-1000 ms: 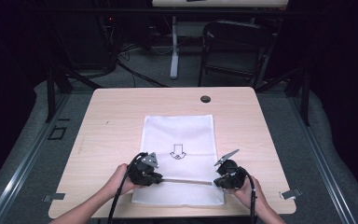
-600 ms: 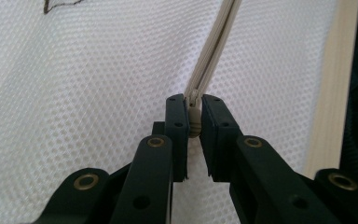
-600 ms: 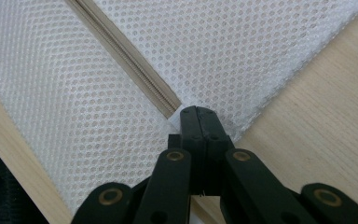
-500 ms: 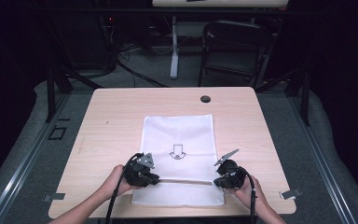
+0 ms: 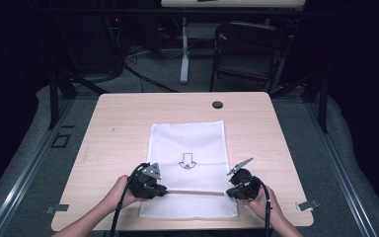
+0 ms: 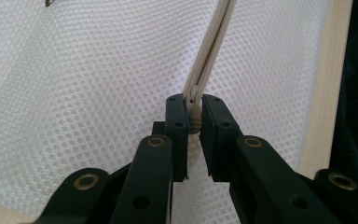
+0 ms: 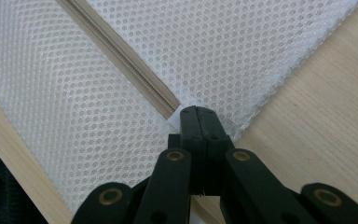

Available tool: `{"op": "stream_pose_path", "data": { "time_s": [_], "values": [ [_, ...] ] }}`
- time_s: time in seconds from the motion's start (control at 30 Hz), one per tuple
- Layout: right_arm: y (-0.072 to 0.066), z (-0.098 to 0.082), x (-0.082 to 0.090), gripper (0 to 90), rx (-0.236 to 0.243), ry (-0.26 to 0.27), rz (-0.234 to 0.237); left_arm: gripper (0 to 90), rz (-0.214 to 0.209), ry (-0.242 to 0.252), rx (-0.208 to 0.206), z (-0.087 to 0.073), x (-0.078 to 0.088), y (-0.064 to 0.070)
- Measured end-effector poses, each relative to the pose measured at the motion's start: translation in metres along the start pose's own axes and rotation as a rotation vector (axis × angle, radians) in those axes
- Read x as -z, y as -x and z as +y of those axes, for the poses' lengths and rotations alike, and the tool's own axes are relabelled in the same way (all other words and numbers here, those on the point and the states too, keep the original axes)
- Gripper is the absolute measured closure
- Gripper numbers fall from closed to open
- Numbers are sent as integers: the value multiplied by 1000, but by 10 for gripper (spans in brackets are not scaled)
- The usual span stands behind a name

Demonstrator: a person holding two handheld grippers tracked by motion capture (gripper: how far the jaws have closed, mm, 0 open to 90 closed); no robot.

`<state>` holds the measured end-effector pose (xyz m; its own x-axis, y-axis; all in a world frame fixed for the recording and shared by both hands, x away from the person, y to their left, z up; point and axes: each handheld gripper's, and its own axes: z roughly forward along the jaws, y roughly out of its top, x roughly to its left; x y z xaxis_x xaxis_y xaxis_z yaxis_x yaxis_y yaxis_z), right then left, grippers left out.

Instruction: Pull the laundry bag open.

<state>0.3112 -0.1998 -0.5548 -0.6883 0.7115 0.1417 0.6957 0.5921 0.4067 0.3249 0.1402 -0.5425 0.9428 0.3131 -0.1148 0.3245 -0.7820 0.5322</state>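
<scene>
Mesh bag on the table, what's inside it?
Through the mesh bag nothing bulky shows; it lies flat on the table, wood tinting the holes. The printed arrow patch hides whatever lies beneath.

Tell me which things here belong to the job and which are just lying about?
In use:
mesh bag
zipper, its slider pinched by the left tool
right tool, clamped on the bag's edge

Lying about:
black cap on the table
folding chair

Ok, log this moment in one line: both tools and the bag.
left tool: shut on zipper pull | right tool: shut on mesh bag at zipper end | bag flat on table
</scene>
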Motion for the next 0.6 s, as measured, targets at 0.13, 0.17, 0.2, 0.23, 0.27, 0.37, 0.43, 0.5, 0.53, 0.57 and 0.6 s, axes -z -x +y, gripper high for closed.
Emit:
{"op": "stream_pose_path", "data": {
  "time_s": [0.13, 0.17, 0.2, 0.23, 0.27, 0.37, 0.43, 0.5, 0.53, 0.57, 0.6],
  "values": [
    [1, 0, 0, 900, -2, -4, 5, 821, -6, 3, 7, -2, 1, -1],
    [1, 0, 0, 900, -1, -1, 9, 821, -2, -5, 2, -1, 1, 0],
    [1, 0, 0, 900, -2, -1, 9, 821, 0, -3, 2, -2, 1, 0],
    [1, 0, 0, 900, -2, -1, 10, 822, 2, -2, 9, -3, 2, -1],
    [0, 0, -1, 900, -15, 15, 11, 821, -1, -2, 12, -3, 3, -1],
    [1, 0, 0, 900, 1, -2, 10, 821, 2, 3, 13, -6, 6, -2],
    [1, 0, 0, 900, 0, -4, 7, 821, -8, 12, 28, -8, 8, -3],
    [1, 0, 0, 900, 0, -4, 6, 821, -6, 0, 19, -7, 8, -3],
    [1, 0, 0, 900, 0, -1, 10, 821, -1, -3, 18, -8, 9, -2],
    [1, 0, 0, 900, 0, -1, 9, 821, -1, 1, 15, -9, 9, -3],
    [1, 0, 0, 900, 0, -1, 10, 821, 8, 0, 21, -10, 10, -3]
  ]
}}
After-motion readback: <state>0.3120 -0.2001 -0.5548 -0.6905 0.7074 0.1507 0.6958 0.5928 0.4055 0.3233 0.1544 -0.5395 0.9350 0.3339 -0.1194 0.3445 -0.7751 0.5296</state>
